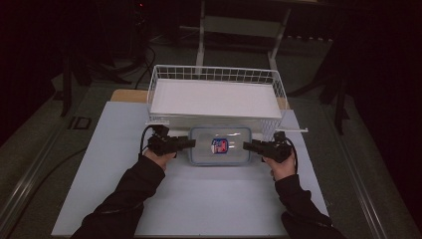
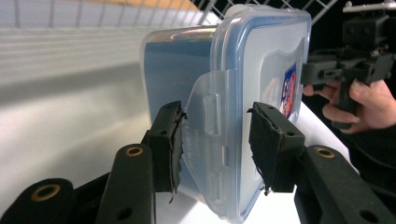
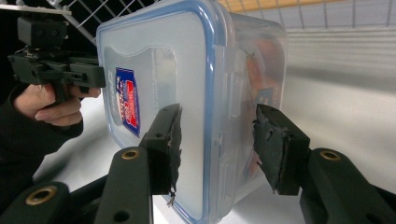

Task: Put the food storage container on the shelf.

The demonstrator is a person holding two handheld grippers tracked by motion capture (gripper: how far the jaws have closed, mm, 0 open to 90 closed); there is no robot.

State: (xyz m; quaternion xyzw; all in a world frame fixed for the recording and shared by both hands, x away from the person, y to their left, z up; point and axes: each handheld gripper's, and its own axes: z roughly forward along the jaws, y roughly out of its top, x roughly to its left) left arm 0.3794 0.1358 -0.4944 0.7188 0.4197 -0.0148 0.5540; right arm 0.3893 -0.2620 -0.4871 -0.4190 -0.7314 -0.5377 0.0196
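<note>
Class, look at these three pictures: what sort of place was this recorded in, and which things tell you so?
Probably a lab or recording room, not a kitchen: a white work board on a table, dark surroundings with loose cables on the floor, and bare metal frames behind a wire basket.

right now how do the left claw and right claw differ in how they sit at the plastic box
The left claw points at the plastic box's left end, the right claw at its right end. The left claw straddles a latch flap that stands out from the box; the right claw straddles the lid's edge and the latch there. Shared: both are open, pads not touching the box.
</note>
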